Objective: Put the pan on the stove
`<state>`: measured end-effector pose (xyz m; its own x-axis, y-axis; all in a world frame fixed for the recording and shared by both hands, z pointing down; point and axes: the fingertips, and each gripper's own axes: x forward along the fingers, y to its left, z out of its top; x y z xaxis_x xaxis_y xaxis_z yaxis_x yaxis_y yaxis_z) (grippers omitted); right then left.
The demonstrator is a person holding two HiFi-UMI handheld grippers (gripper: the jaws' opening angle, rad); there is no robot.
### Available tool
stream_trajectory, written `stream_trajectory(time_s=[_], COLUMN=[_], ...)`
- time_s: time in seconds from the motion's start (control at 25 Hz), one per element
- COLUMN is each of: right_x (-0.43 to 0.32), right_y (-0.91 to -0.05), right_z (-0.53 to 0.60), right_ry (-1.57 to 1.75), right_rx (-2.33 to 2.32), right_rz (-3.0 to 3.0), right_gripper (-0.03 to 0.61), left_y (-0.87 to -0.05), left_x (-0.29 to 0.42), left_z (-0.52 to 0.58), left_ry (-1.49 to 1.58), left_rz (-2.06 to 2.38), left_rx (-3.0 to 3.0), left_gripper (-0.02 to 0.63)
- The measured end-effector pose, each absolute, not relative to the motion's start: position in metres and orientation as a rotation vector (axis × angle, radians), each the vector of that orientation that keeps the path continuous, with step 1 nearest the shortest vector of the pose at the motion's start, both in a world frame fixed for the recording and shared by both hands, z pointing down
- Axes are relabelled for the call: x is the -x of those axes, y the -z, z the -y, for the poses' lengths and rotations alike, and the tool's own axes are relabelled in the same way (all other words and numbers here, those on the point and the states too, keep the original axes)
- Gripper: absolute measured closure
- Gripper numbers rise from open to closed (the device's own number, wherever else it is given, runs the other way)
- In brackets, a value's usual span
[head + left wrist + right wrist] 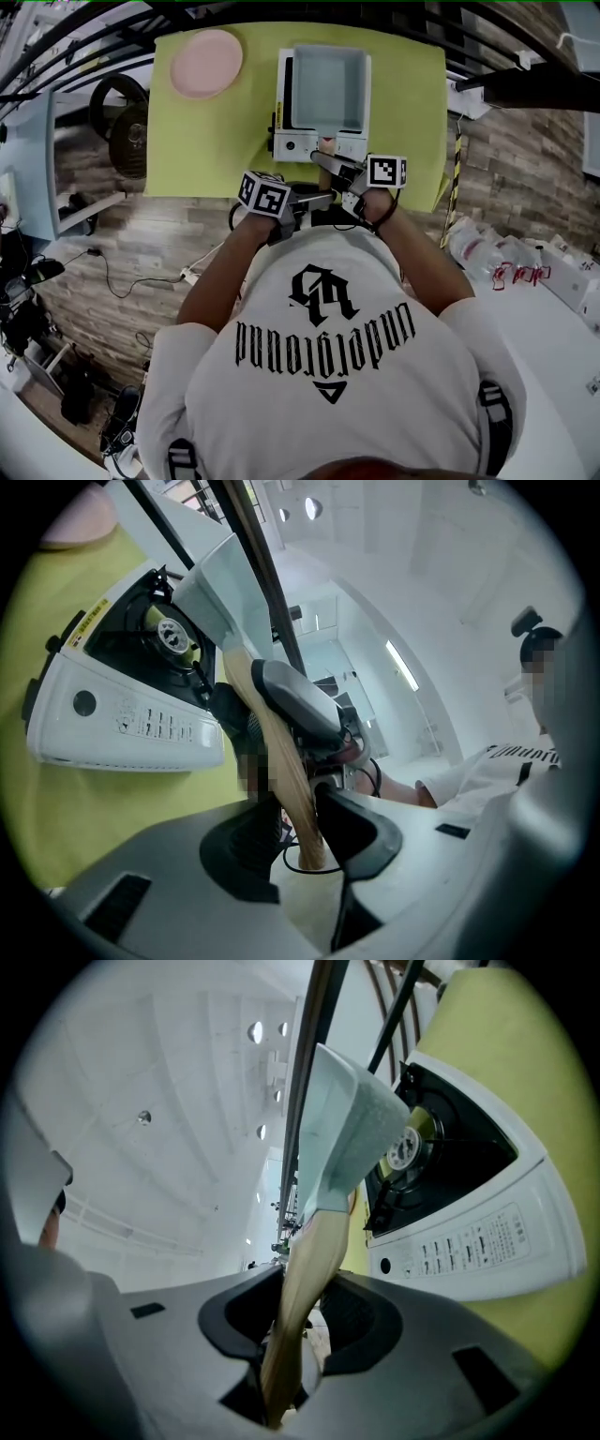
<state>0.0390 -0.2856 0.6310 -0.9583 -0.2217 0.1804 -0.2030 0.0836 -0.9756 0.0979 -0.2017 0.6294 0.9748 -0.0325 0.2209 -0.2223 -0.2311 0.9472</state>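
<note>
Pan held just above stove at counter's far edge, seemingly not seated; fingers of left gripper and right gripper clamp its wooden handle; lowering remains.

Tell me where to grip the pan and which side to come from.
Grip the wooden handle, coming from the near edge of the table. It sticks out of the near wall of the pan, narrow enough for jaws; the square body is too wide. The left gripper and right gripper both clamp it there.
</note>
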Motion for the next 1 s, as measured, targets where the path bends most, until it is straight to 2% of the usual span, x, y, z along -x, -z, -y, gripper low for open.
stream_trajectory(time_s=[0.48,1.0], right_x=[-0.039,-0.036], right_y=[-0.687,-0.708], right_z=[0.307,0.306], right_ry=[2.147,2.203], right_rx=[0.458,0.462], right_rz=[-2.231,-2.187], right_gripper=[0.446,0.449], left_y=[-0.68,-0.699], left_x=[-0.097,-0.096], left_z=[0.224,0.223], left_ry=[-0.189,-0.234], left_rz=[0.203,0.209], left_rx=[-1.734,-1.704], left_gripper=[0.483,0.481])
